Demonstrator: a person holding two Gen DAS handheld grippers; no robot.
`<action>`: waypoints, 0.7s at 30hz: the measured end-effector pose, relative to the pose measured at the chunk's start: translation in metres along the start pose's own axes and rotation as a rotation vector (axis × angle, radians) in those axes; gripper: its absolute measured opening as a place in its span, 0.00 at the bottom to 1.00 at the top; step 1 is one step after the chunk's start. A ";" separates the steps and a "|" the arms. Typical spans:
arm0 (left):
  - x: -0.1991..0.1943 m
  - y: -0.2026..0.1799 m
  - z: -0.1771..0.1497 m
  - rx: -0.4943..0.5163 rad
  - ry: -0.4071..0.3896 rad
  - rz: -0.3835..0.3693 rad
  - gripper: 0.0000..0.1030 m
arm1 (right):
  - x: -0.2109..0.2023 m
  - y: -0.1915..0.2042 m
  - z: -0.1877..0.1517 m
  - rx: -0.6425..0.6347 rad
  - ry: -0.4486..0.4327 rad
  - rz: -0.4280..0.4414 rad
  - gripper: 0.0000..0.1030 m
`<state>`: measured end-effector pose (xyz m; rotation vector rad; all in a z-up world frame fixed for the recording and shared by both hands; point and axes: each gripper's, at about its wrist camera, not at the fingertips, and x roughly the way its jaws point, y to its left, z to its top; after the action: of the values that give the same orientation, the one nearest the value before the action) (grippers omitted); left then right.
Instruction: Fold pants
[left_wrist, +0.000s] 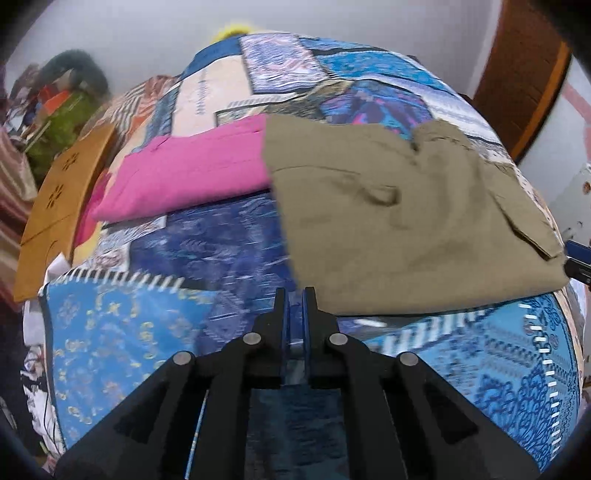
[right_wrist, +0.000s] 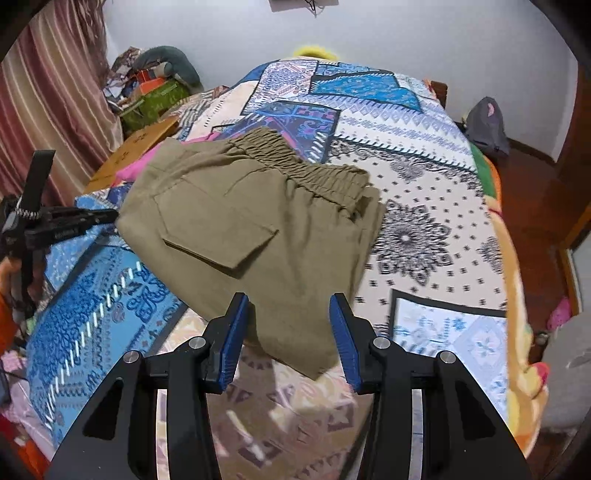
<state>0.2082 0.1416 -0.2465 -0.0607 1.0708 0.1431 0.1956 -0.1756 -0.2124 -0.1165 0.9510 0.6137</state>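
Observation:
Olive-green pants (right_wrist: 273, 236) lie folded into a compact bundle on the patchwork bedspread (right_wrist: 424, 236), elastic waistband at the far side, a flap pocket on top. They also show in the left wrist view (left_wrist: 399, 221). My right gripper (right_wrist: 290, 299) is open and empty, its blue pads just above the near corner of the pants. My left gripper (left_wrist: 294, 291) is shut and empty, by the left near corner of the pants; it shows from the side in the right wrist view (right_wrist: 107, 216). The right gripper's tip peeks in at the right edge of the left wrist view (left_wrist: 578, 258).
Folded pink pants (left_wrist: 184, 173) lie left of the olive ones. A brown wooden board (left_wrist: 59, 206) stands at the bed's left edge. Clutter and a curtain (right_wrist: 51, 110) are at the left, a grey bag (right_wrist: 485, 125) on the floor at the right.

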 end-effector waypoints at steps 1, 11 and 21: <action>-0.002 0.006 0.002 -0.011 -0.005 -0.004 0.06 | -0.004 -0.004 0.001 0.005 -0.008 -0.014 0.42; -0.009 0.021 0.047 -0.048 -0.112 -0.055 0.54 | 0.013 -0.036 0.037 0.086 -0.036 -0.080 0.52; 0.059 0.014 0.064 -0.013 0.001 -0.132 0.59 | 0.078 -0.050 0.040 0.131 0.098 0.034 0.59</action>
<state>0.2893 0.1678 -0.2675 -0.1432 1.0636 0.0313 0.2850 -0.1678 -0.2590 -0.0134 1.0873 0.5793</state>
